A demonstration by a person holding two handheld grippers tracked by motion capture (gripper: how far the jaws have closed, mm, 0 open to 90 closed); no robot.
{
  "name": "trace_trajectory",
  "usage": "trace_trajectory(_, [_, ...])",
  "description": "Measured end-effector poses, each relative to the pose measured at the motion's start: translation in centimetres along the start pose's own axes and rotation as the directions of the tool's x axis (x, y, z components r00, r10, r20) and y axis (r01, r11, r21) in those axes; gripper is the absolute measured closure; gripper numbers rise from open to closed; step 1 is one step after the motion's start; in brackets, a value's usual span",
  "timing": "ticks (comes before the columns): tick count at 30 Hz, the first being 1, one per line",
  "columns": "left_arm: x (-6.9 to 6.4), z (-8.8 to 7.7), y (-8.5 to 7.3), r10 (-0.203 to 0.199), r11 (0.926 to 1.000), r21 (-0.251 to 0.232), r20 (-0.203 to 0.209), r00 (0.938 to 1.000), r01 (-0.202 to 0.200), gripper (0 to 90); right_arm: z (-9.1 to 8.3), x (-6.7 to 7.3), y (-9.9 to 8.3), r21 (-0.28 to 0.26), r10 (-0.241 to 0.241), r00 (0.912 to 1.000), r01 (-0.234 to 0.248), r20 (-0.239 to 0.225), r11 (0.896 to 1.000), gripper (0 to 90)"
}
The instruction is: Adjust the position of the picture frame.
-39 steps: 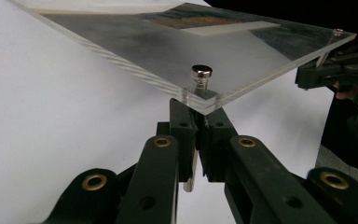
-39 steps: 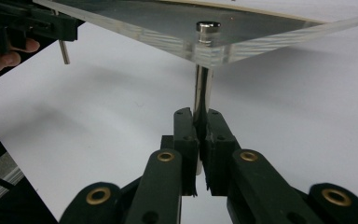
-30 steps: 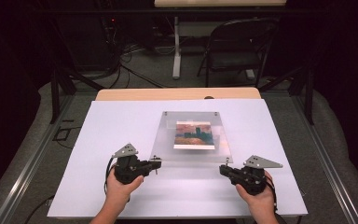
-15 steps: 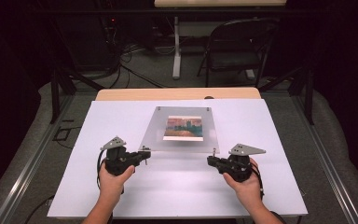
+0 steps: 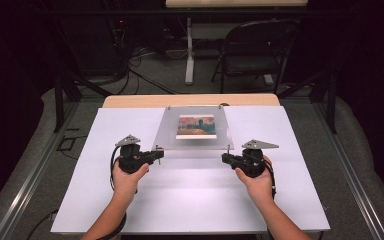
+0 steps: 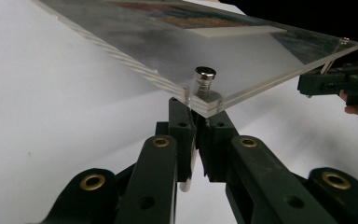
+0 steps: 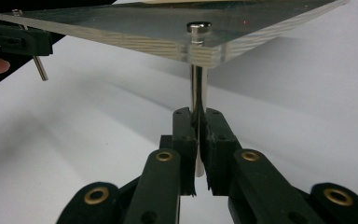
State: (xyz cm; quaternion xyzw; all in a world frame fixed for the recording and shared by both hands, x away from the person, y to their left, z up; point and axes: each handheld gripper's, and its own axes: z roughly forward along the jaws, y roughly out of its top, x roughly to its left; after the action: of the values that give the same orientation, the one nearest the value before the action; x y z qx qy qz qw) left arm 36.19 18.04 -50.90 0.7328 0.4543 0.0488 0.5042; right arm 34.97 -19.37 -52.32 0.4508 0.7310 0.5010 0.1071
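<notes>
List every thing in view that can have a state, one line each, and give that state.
Acrylic picture frame: lifted at its near edge, tilted, far edge down near the table.
Left gripper: jaws shut on the near-left standoff pin.
Right gripper: jaws shut on the near-right standoff pin.
Picture: sandwiched flat inside the frame.
Folding chair: unfolded, unoccupied.

Place: I'm looking into a lab recording bay.
Evidence: black curtains are enclosing a white table (image 5: 190,200); cables (image 5: 145,80) are trailing past a folding chair (image 5: 252,52).
</notes>
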Motion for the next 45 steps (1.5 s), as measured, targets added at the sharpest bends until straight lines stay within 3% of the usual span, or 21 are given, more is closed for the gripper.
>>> trace_trajectory(5, [0.3,0.7,-1.7,0.003,0.9994,0.035,-0.002,1.0000,-0.003,83.3,0.7,-0.1,-1.4,0.041,0.018,0.9998,-0.018,0.009,0.999,83.8])
trace_trajectory(11, [0.3,1.0,-2.4,0.012,0.9986,0.051,-0.019,0.9998,-0.011,83.2,1.2,0.0,-2.1,0.080,-0.009,0.9992,0.006,0.040,0.997,83.7])
trace_trajectory(19, [0.2,1.0,-2.5,0.029,0.9974,0.066,-0.024,0.9993,-0.028,83.4,1.7,-0.4,-2.2,0.082,-0.031,0.9984,0.027,0.047,0.996,84.0])
trace_trajectory(23, [0.7,1.0,-2.7,0.010,0.9982,0.060,-0.030,0.9995,-0.008,83.1,2.0,-0.3,-2.2,0.086,-0.037,0.9985,0.033,0.040,0.996,84.2])
trace_trajectory(35, [1.0,1.2,-3.2,0.009,0.9973,0.073,-0.039,0.9992,-0.006,82.5,2.3,0.0,-2.6,0.107,-0.027,0.9988,0.022,0.042,0.994,84.1])
trace_trajectory(45, [0.9,1.7,-3.6,0.042,0.9928,0.115,-0.074,0.9964,-0.034,82.4,2.2,-0.1,-2.9,0.094,-0.041,0.9978,0.036,0.051,0.995,82.5])
